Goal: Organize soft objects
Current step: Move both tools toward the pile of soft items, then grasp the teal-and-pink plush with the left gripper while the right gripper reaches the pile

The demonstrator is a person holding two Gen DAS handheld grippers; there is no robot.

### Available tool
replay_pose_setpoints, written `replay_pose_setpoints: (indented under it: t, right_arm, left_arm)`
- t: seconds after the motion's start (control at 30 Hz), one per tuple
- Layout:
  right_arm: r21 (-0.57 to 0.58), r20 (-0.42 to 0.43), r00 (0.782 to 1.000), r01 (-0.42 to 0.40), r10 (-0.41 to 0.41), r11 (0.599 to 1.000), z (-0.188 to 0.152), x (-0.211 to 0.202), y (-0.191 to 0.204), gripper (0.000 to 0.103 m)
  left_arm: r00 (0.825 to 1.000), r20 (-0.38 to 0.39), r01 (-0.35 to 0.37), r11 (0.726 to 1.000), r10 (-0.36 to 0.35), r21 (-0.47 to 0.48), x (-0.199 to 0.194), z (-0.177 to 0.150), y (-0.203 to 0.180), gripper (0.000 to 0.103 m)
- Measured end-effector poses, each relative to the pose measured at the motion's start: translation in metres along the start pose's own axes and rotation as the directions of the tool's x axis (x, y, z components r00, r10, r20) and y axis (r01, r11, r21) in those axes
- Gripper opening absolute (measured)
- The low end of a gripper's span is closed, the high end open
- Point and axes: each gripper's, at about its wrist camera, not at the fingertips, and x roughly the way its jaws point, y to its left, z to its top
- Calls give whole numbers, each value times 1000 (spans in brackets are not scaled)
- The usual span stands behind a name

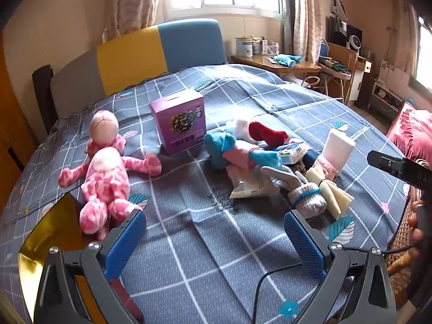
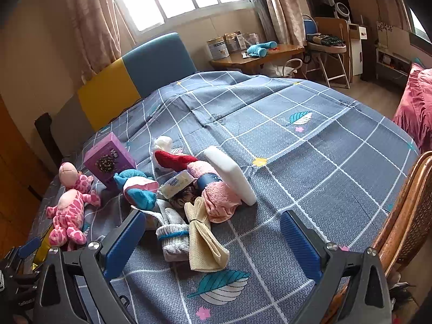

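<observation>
Sorting not begun: our left gripper point(image 1: 214, 236) and right gripper point(image 2: 212, 239) hover, jaws spread, empty; next, reach grey sock point(image 2: 174, 239) nearest.

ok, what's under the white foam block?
The foam block leans on a pink towel and a dark blue roll. Whatever lies beneath those is covered.

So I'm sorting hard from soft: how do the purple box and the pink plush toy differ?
The purple box stands upright with flat printed faces; the pink plush toy lies sprawled, limbs spread. The box is one purple block; the toy is pink-and-white patterned with rounded heads. Both sit on the checked bedspread, apart from the sock pile.
</observation>
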Motion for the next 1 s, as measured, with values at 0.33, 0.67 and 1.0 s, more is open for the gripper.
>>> replay_pose_setpoints:
  t: [0.33, 0.67, 1.0]
  right_arm:
    - [39, -14, 1000, -27, 28, 999, 0, 3, -5, 102]
    - [70, -36, 997, -67, 70, 995, 0, 7, -10, 102]
    - [99, -51, 992, -106, 111, 989, 0, 10, -14, 102]
  left_arm:
    - [997, -44, 66, 998, -66, 17, 26, 15, -16, 103]
    - [946, -150, 235, 927, -287, -293, 117, 64, 12, 63]
    - [929, -210, 200, 889, -306, -412, 188, 94, 10, 57]
